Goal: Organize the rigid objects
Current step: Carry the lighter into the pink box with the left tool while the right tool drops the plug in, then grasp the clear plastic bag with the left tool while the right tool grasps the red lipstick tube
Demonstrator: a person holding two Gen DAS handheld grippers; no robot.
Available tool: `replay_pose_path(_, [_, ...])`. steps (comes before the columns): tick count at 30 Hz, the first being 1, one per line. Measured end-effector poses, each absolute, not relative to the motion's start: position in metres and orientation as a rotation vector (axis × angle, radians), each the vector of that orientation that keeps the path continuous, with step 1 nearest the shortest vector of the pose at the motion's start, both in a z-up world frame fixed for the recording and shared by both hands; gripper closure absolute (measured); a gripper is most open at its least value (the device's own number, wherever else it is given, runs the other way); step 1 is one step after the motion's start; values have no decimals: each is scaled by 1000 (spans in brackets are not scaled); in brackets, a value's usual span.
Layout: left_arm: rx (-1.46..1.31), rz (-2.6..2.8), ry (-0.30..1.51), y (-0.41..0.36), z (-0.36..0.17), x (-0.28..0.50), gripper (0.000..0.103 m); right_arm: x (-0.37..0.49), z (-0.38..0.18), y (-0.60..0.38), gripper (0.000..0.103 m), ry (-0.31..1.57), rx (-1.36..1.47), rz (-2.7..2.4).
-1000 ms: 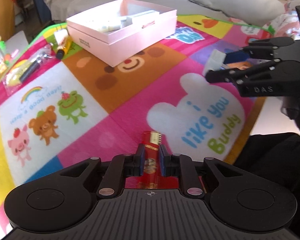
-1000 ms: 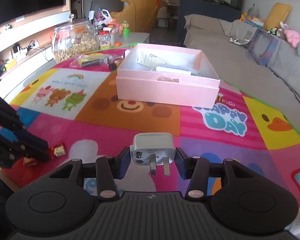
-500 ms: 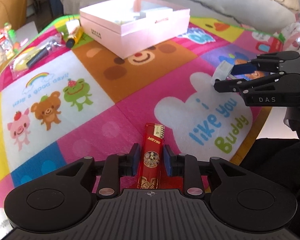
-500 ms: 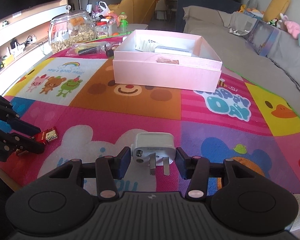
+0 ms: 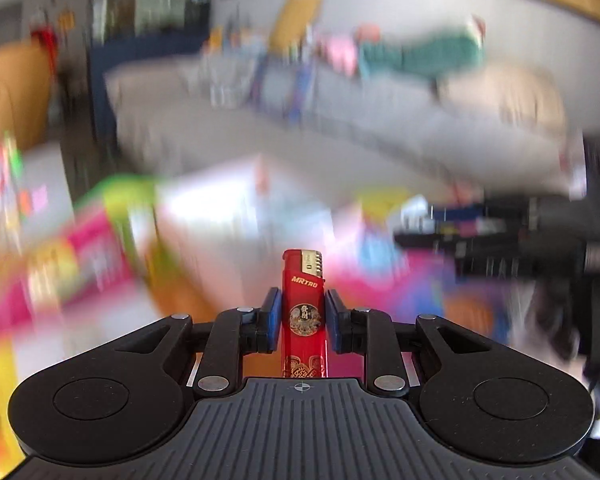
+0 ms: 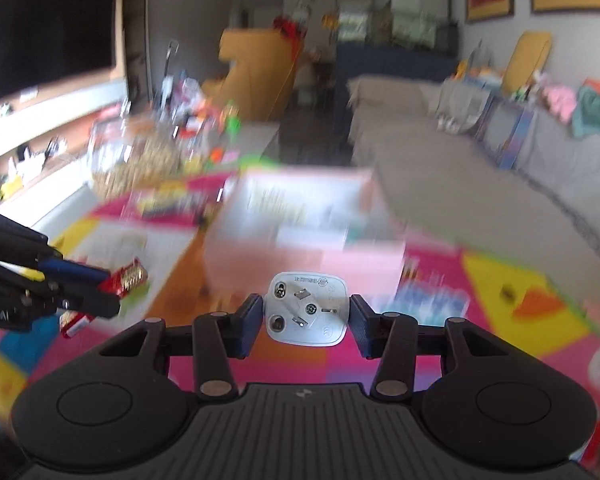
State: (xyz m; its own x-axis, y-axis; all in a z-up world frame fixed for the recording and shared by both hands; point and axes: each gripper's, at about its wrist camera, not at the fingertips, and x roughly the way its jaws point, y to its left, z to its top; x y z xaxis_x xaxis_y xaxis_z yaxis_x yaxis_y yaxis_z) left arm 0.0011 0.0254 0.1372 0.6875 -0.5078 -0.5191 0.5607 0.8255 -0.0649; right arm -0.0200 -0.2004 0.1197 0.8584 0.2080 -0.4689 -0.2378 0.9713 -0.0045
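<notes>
My left gripper [image 5: 303, 308] is shut on a red lighter [image 5: 303, 312], held upright above the colourful play mat [image 5: 40, 288]. My right gripper [image 6: 305, 312] is shut on a white plug adapter [image 6: 306, 308], pins facing the camera. The open pink box [image 6: 304, 232] sits on the mat just ahead of the right gripper, blurred by motion. In the right wrist view the left gripper [image 6: 112, 292] shows at the left edge with the lighter [image 6: 128, 278] in it. In the left wrist view the right gripper [image 5: 420, 224] shows at the right, blurred.
A grey sofa [image 6: 480, 184] runs along the right and back. A glass jar of snacks [image 6: 136, 156] and small items stand at the mat's far left. A yellow chair [image 6: 256, 72] stands behind. Both views are heavily motion-blurred.
Both grippers have lifted their objects off the mat and tilted up and forward toward the pink box. The lighter and the plug adapter stay gripped.
</notes>
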Motion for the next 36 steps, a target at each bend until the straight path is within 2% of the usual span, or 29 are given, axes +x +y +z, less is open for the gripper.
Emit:
replay_pose_path(2, [75, -583, 454, 20, 166, 30, 76, 2, 145, -200, 56, 389, -58, 234])
replay_pose_path(4, [-24, -575, 441, 18, 179, 67, 76, 28, 162, -201, 55, 342, -38, 240])
replay_pose_path(7, [-178, -576, 535, 19, 166, 115, 76, 56, 170, -208, 42, 342, 29, 189])
replay_pose_path(10, [-195, -578, 592, 23, 135, 130, 76, 62, 157, -213, 42, 375, 30, 185])
replay_pose_path(16, [-235, -419, 698, 81, 71, 120, 76, 69, 118, -201, 42, 496, -67, 183])
replay_pose_path(23, [-238, -93, 741, 162, 28, 94, 76, 114, 117, -135, 42, 625, -58, 365])
replay_pose_path(30, [-307, -39, 640, 198, 17, 77, 76, 191, 124, -32, 42, 744, -122, 457])
replay_pose_path(36, [-353, -60, 589, 203, 1, 75, 76, 265, 93, 35, 45, 906, -145, 421])
